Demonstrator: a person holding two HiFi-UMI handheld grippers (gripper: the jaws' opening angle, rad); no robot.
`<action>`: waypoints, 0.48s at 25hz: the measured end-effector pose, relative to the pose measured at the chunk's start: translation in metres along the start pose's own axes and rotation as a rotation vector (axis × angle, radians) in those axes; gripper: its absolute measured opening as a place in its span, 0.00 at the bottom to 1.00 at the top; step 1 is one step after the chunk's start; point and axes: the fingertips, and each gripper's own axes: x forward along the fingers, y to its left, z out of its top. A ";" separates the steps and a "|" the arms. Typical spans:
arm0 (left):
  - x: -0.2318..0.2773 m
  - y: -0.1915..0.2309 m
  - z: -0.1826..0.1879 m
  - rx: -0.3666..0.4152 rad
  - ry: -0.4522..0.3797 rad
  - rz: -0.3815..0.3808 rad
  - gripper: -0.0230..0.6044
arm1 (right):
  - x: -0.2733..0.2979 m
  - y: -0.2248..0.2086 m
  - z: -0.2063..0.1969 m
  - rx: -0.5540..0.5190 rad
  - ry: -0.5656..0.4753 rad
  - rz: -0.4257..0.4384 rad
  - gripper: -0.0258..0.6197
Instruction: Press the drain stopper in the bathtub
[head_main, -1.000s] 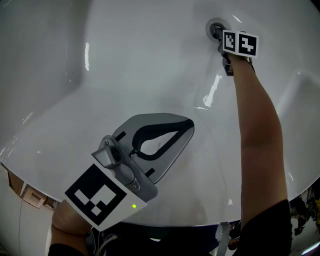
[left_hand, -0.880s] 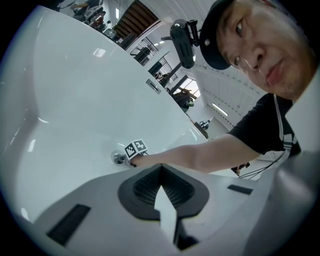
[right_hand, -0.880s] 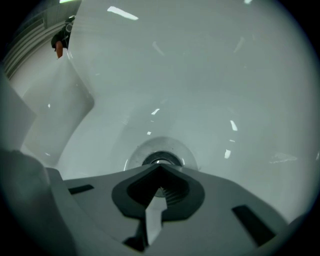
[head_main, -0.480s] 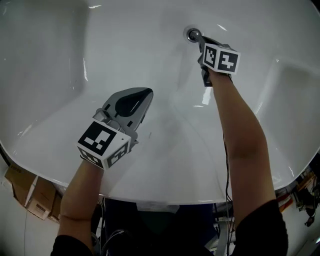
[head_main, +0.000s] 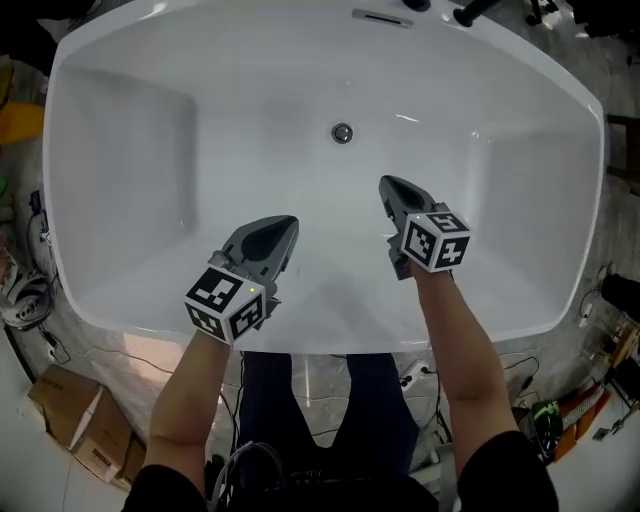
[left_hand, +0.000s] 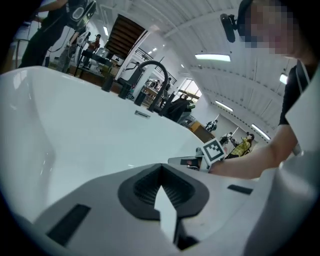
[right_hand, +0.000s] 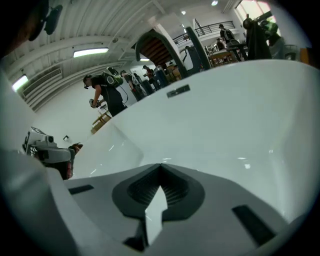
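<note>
As we lean over the white bathtub, the drain stopper sits on the tub floor near the middle of its width and toward the far end. It is a small round piece of grey metal, darker at its middle, lying flat against the white surface with nothing touching it. Our left gripper hovers over the near half of the tub, left of centre, tip pointing toward the far end. Our right gripper hangs to its right and a little farther in, nearer the stopper yet well apart from it, so the stopper lies ahead of both and between their lines. Each carries its marker cube at the wrist end, the left cube and the right cube. In the left gripper view the fingers are closed tip to tip, leaving only the pear-shaped hollow of the dark ribbed pads between them, and nothing is held. The right gripper view shows those fingers closed the same way and empty, pointing at the tub's far wall. An overflow slot sits on that wall under the rim, with a dark faucet above it. Cardboard boxes stand on the floor at our near left.
</note>
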 end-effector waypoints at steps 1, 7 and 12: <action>-0.003 -0.008 0.005 0.004 -0.007 -0.009 0.04 | -0.016 0.005 0.005 -0.003 -0.021 -0.001 0.06; -0.038 -0.053 0.024 0.013 -0.015 -0.044 0.04 | -0.104 0.046 0.043 -0.014 -0.148 0.005 0.06; -0.067 -0.094 0.048 0.038 -0.015 -0.062 0.04 | -0.170 0.079 0.077 -0.006 -0.257 0.022 0.06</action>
